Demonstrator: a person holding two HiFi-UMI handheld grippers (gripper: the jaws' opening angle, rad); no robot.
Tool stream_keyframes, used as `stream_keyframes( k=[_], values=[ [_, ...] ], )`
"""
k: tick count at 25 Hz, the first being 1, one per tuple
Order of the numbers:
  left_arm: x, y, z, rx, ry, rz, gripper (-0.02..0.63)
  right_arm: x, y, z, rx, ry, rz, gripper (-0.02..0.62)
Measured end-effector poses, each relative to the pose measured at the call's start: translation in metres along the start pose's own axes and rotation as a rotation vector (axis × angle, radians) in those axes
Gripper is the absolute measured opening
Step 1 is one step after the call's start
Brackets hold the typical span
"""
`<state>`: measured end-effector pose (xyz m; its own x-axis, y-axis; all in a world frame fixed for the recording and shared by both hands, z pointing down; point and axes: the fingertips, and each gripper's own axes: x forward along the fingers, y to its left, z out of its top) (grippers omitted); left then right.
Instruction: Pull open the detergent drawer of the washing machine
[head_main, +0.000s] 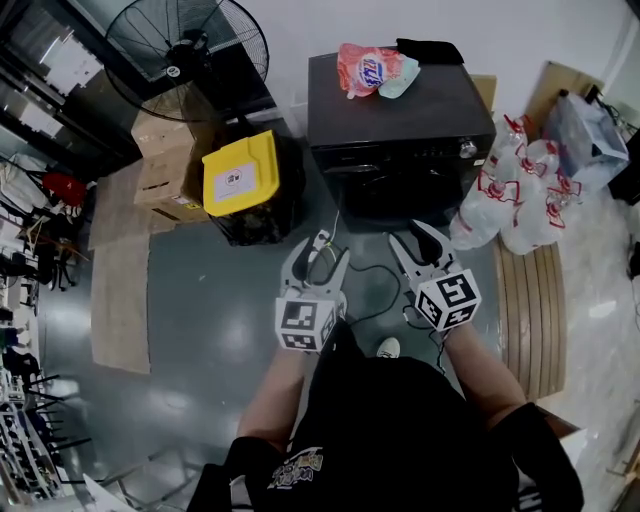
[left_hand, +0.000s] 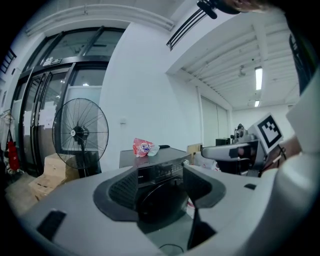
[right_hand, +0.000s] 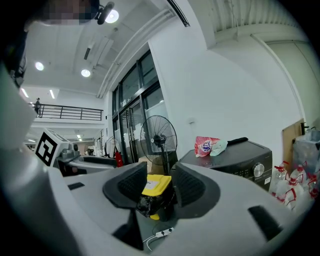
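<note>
Here, left tongs (head_main: 320, 258), right tongs (head_main: 412, 240) both open, empty, washing machine (head_main: 400, 115) ahead, yellow-lidded bin (head_main: 240, 178), fan (head_main: 186, 48) alongside.

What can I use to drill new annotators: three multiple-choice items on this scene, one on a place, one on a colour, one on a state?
1. Where does the pink bag lie? A on the washer's top; B on the floor; C on the boxes.
2. What colour is the bin's lid? A red; B yellow; C blue.
3. How do the left hand-held gripper's jaws stand? A shut on the drawer; B shut on a cable; C apart, holding nothing.

Answers: 1 A, the head view shows it at the top's rear edge. 2 B, the lid is bright yellow. 3 C, its own view shows the pads apart with only the distant washer between them.
</note>
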<state>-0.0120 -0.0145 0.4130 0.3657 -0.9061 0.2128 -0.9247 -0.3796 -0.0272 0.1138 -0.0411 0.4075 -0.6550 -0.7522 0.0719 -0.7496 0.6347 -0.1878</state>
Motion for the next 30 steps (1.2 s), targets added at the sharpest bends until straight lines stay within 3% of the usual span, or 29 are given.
stream_keyframes(
  k=[16, 30],
  values=[
    [0.084, 0.075, -0.018, -0.03, 0.031, -0.057, 0.258, 0.093, -0.044, -0.019, 0.02, 0.053, -0.09, 0.202],
    [0.196, 0.158, -0.056, -0.062, 0.158, -0.152, 0.258, 0.209, -0.11, -0.056, 0.086, 0.169, -0.213, 0.229]
  ],
)
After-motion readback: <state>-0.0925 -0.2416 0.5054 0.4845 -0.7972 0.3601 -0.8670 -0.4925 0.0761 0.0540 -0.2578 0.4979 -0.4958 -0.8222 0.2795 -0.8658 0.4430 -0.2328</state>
